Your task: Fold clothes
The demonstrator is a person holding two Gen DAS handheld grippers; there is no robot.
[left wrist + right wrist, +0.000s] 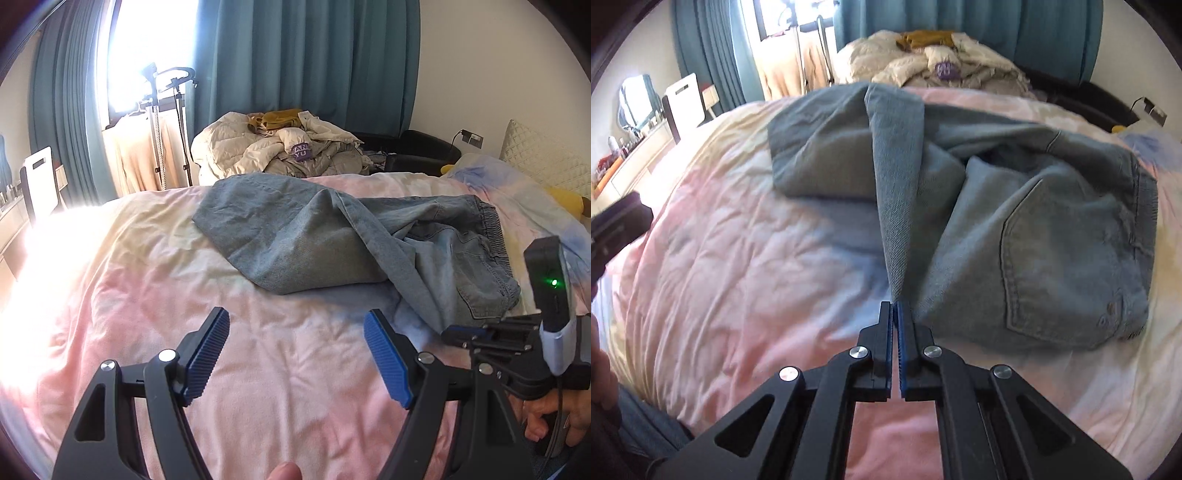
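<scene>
Jeans [1015, 206], one pair, right tongs [895, 314] pinching hem

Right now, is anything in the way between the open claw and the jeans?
Nothing visible. The left claw hangs open over bare pink bedding, and only that bedding lies between it and the jeans. The right claw is already shut on a fold of the jeans.

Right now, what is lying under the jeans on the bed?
The jeans lie on a pink, tie-dye bed cover, which shows all around them. The right gripper pinches one edge. Anything beneath the crumpled denim itself is covered and cannot be seen.
</scene>
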